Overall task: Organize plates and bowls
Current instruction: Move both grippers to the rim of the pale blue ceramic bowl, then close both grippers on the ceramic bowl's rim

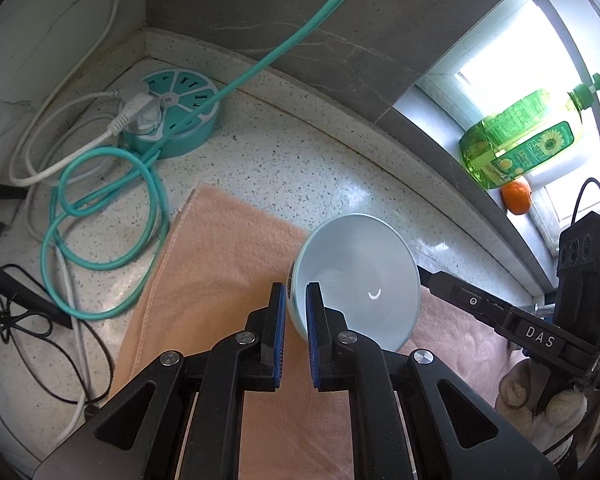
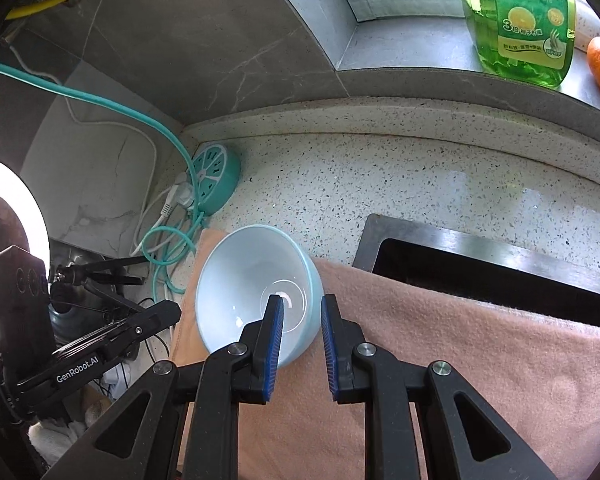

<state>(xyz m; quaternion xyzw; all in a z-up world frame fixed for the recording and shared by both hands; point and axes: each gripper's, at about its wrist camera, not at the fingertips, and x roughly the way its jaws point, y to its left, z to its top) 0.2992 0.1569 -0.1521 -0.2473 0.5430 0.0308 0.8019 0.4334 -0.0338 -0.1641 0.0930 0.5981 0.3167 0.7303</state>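
Note:
A light blue bowl (image 1: 356, 280) hangs tilted over a peach towel (image 1: 220, 264), held from both sides. My left gripper (image 1: 296, 300) is shut on its left rim, one pad inside and one outside. My right gripper (image 2: 302, 316) grips the opposite wall of the bowl (image 2: 248, 288), its left pad inside and its right pad outside. In the left wrist view the right gripper's fingertip (image 1: 426, 276) meets the bowl's right edge. The left gripper's tip (image 2: 174, 312) shows at the bowl's left side in the right wrist view. The bowl's underside is hidden.
A round teal power strip (image 1: 172, 116) with looped teal and white cables sits in the back corner. A steel sink (image 2: 480, 268) lies to the right, partly under a pink towel (image 2: 480, 344). A green soap bottle (image 1: 516, 136) and an orange (image 1: 518, 196) stand on the window ledge.

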